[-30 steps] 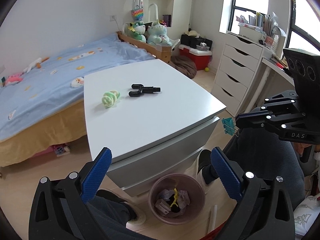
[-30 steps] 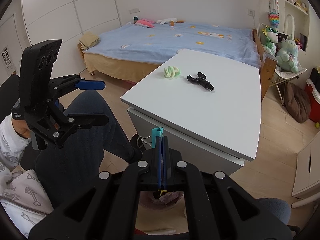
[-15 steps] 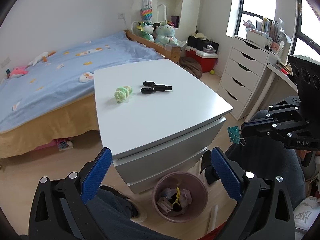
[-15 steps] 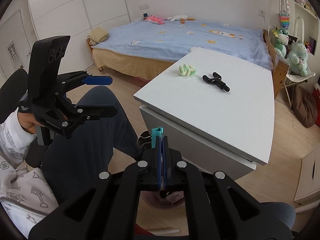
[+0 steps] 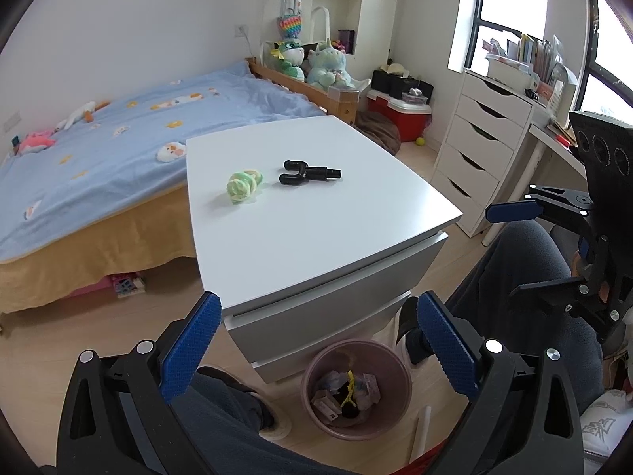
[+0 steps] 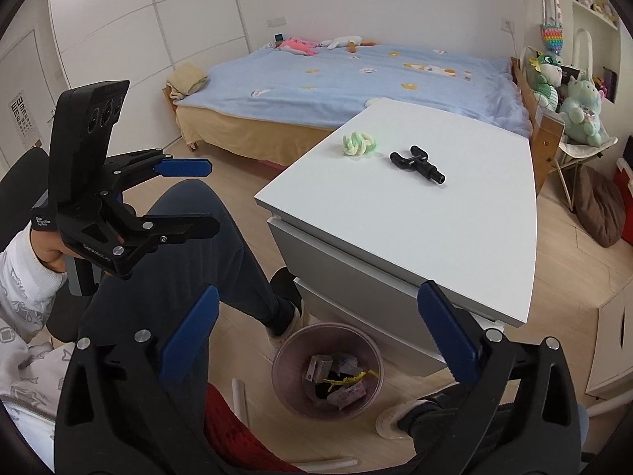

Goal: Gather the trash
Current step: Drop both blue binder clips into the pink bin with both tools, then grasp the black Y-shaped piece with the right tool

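A pink trash bin with several scraps inside stands on the floor by the white cabinet; it also shows in the right wrist view. On the cabinet top lie a green-yellow wad and a black Y-shaped part, also seen in the right wrist view as the wad and the part. My left gripper is open and empty above the bin. My right gripper is open and empty above the bin too.
A bed with a blue cover is behind the cabinet. White drawers and a desk stand at the right. The person's legs are beside the bin. A white tube lies on the floor.
My right gripper opened and let go of the teal binder clip it held; the clip is no longer in view. Both cameras drew back a little from the cabinet.
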Available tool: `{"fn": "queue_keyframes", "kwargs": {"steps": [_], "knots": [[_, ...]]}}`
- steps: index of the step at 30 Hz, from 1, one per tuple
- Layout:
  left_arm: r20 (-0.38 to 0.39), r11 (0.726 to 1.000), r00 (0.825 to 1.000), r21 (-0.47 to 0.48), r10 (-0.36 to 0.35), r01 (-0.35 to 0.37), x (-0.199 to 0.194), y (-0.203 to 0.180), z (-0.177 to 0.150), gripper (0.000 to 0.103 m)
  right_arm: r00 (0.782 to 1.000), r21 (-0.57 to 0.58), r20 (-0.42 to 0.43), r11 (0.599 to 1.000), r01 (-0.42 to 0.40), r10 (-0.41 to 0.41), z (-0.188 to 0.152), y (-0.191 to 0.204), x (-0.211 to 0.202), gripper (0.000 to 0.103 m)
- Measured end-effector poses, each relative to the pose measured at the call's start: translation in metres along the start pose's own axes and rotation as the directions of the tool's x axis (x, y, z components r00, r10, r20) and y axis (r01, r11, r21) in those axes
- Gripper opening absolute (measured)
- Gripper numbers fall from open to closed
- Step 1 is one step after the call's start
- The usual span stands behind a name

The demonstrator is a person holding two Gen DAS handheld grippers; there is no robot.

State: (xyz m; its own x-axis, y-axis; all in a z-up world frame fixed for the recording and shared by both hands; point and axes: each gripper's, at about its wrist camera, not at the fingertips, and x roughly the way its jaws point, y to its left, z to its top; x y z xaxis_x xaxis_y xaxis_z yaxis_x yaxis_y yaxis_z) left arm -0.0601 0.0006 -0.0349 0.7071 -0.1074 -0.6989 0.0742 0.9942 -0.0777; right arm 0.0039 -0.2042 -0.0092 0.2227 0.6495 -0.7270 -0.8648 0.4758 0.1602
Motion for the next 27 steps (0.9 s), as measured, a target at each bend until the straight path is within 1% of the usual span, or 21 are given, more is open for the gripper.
{"fn": "queue_keyframes", "kwargs": {"steps": [14,18,27], "knots": [[-0.014,1.000,1.000,-0.001,-0.001,0.001,0.009,0.000,0.001,0.095,1.000,0.055,0.021,0.998,0.021,-0.022,0.004,-0.014,-0.003,0.100],[-0.008,1.000,1.000,0.002,0.000,0.000,0.011,0.002,0.006,0.095,0.999,0.053,0.032,0.998,0.031,-0.032,0.014,-0.021,-0.004,0.100],[0.018,1.000,1.000,0.013,0.016,-0.016,0.019,0.017,0.030,0.095,0.999,-0.016,0.020,0.999,0.049,-0.048,0.053,-0.042,0.013,0.100]]}}
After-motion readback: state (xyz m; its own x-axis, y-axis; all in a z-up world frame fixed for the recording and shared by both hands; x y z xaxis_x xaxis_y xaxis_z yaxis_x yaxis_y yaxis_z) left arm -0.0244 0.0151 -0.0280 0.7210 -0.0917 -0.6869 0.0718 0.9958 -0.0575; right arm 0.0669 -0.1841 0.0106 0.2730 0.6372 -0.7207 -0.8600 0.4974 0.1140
